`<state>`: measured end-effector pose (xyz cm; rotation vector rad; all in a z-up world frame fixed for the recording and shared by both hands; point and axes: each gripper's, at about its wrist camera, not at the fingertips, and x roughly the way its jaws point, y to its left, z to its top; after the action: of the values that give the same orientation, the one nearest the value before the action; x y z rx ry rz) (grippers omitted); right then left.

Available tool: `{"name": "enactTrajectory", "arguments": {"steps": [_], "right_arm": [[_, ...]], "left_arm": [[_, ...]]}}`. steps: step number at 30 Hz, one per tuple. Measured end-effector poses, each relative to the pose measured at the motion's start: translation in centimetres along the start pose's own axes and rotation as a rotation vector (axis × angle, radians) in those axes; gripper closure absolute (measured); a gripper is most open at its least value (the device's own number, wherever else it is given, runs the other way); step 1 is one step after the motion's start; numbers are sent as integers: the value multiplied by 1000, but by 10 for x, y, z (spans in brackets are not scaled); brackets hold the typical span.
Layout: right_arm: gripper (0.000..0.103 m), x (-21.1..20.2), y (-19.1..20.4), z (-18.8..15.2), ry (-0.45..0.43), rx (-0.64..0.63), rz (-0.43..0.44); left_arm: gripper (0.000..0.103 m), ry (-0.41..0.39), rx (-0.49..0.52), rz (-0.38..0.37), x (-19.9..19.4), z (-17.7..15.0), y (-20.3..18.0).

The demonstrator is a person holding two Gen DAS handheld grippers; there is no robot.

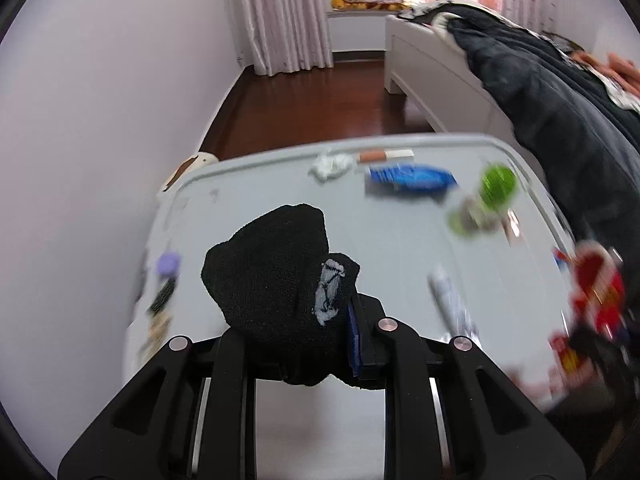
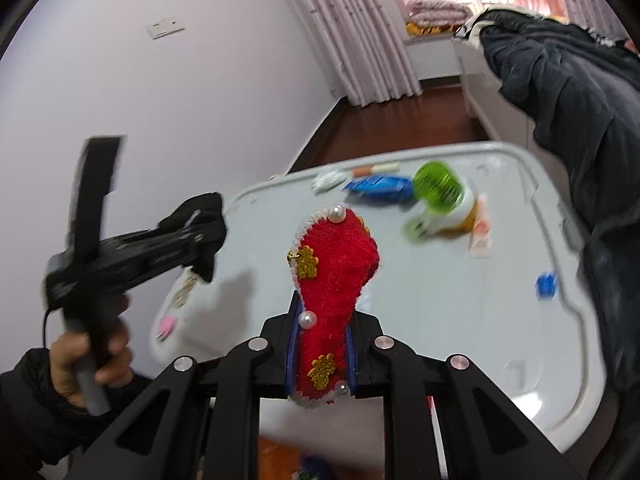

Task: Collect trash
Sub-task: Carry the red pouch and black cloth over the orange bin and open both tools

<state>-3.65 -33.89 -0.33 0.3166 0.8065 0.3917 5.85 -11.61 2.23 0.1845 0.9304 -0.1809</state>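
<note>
Left gripper [image 1: 316, 320] clamps a black sock [image 1: 272, 280], held above the grey lid [image 1: 400, 240]. Right gripper [image 2: 320, 344] pinches a red felt piece [image 2: 334, 276], also lifted. Trash stays on the lid's far edge: tissue [image 1: 330, 165], blue wrapper [image 1: 412, 178]. Risk: frames blur from fast motion, so a loose grip could drop either item, or a swing could knock the green toy [image 2: 438, 196].

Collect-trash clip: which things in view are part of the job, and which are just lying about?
Job:
- crumpled white tissue
- blue wrapper
- cigarette
- left gripper, jaws shut on black sock
- right gripper, jaws shut on red felt ornament

Lying about:
- green handheld fan
- small tube
- purple clip
- dark duvet
- grey lid
</note>
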Motion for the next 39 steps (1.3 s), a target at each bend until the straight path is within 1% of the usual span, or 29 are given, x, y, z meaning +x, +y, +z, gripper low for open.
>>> {"name": "enactTrajectory", "arguments": {"steps": [2,4,6,7,8,11,15,18,20,21,22,23,24,25,28,29,31,33,35,36,37,39], "right_arm": [[85,-12,14,-15,36,14,54],[85,-25,30,-28,69,-2,84],[85,-37,45,-39,107,-28,107],[85,-42,54,-46,133,-45,119],[85,-46,61,-53,160,-58,132],[85,-52,77,-75,230,-93,144],[85,-44,88,-107,320,-110,142],[84,-31,88,-126,367,-92,130],[79,-23,88,-137,385,-97,110],[73,-20,86,-139,392,-101,99],[62,-15,85,-145,405,-109,76],[54,-12,83,-148,416,-111,60],[48,-9,80,-151,426,-112,44],[48,-6,77,-152,435,-111,30],[48,-4,69,-147,434,-93,18],[48,-7,65,-143,424,-83,17],[48,-13,57,-134,393,-72,6],[48,-21,45,-115,332,-64,-30],[48,-30,27,-86,254,-55,-100],[48,-33,14,-71,218,-51,-146],[48,-34,-5,-52,175,-48,-213],[48,-28,-35,-24,146,-45,-307]], "left_arm": [[83,18,39,-12,-27,-29,4],[83,41,82,-21,-48,-58,7],[83,72,105,-48,-66,-88,12],[83,96,111,-60,-73,-108,14],[83,108,112,-65,-75,-117,16],[83,154,102,-95,-80,-161,19],[83,199,66,-148,-69,-189,17],[83,244,56,-181,-57,-198,12],[81,257,67,-185,-53,-202,8],[74,269,85,-185,-51,-204,5],[63,287,99,-182,-49,-208,3],[35,321,112,-174,-43,-211,-1],[13,342,122,-167,-40,-213,-3],[13,360,132,-163,-35,-216,-5],[13,374,154,-191,-33,-217,-10],[13,370,163,-186,-32,-217,-11],[13,357,182,-179,-31,-214,-14],[13,344,183,-182,-30,-205,-15],[13,336,167,-198,-27,-195,-15],[13,332,153,-207,-24,-188,-14],[13,328,143,-209,-22,-182,-15],[13,316,129,-209,-13,-167,-17]]}}
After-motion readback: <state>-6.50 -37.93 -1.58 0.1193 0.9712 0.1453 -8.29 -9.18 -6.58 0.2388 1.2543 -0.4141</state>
